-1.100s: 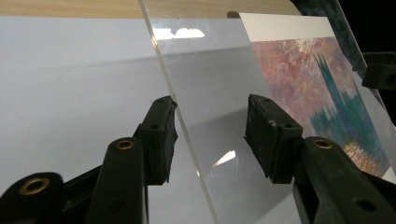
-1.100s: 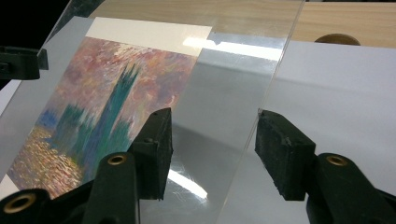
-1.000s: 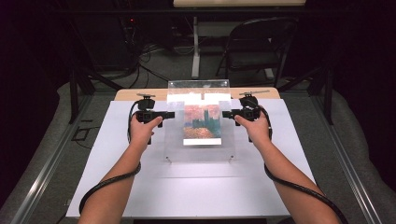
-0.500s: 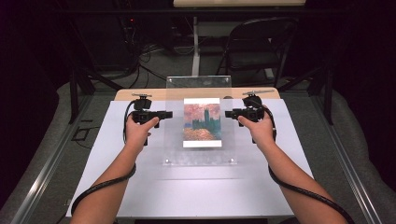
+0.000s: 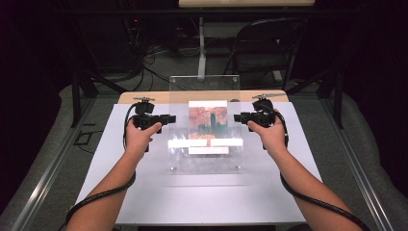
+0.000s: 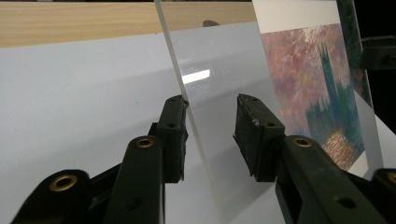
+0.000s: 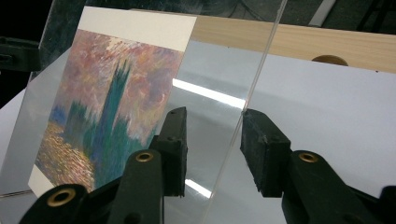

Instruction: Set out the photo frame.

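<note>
Clear acrylic sheet [image 5: 204, 89] stands nearly upright toward the middle of the worktop's [image 5: 144, 192] far edge, its width running from the left edge toward the right. A painted print [image 5: 208, 120] of a dark tower under a pink sky sits against its centre.

Each short side edge of the sheet lies straight inside one of my claws. The left claw [image 5: 169, 118] straddles the left side edge and the right claw [image 5: 238, 117] the right one, so neither hand is nearer than the other.

In the left gripper view the sheet [image 6: 219, 70] slants up between the pads of the left claw [image 6: 210, 105]. It lies close against one pad, with a clear gap to the other. The right gripper view shows the same: the sheet's [image 7: 210, 74] edge is near one pad of the right claw [image 7: 212, 116] and daylight shows beside the other.

Both claws have just been closing and stand half narrowed, not yet clamped on it.

A second clear sheet [image 5: 207, 161] lies flat on the worktop just nearer me.

I judge the squeeze must finish evenly on both sides, or the sheet will tip.
</note>
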`<move>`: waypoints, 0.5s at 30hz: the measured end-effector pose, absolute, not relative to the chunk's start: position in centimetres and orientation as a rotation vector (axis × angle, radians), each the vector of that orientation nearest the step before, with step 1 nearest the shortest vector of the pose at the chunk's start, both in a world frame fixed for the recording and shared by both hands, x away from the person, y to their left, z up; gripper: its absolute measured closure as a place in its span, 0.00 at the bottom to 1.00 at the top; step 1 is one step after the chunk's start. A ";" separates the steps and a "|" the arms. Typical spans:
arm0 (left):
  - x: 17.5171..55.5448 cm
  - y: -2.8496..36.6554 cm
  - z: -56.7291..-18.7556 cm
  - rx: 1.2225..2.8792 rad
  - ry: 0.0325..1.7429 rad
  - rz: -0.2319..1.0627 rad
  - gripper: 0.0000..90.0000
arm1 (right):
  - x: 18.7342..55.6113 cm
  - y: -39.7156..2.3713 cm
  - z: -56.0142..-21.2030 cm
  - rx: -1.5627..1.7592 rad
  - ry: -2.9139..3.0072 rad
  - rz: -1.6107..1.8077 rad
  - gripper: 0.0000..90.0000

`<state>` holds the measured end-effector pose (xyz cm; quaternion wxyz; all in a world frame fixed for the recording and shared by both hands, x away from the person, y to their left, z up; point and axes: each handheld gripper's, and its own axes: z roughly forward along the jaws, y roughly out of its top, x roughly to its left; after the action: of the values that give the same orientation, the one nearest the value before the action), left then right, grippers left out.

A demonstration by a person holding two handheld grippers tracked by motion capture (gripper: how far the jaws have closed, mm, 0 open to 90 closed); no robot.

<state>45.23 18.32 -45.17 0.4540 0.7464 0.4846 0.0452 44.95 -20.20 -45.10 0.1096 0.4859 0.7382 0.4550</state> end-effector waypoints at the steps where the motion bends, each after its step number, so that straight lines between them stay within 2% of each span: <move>1: 45.1 18.3 -45.1 1.844 1.193 0.114 0.71 | 44.8 -20.2 -45.0 1.421 2.170 1.339 0.69; 15: 43.5 18.6 -44.2 1.843 1.162 0.141 0.75 | 43.1 -20.3 -43.8 1.383 2.173 1.326 0.73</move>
<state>43.49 18.58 -44.21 0.4612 0.7490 0.4724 0.0572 43.12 -20.32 -43.85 0.1223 0.4738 0.7445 0.4542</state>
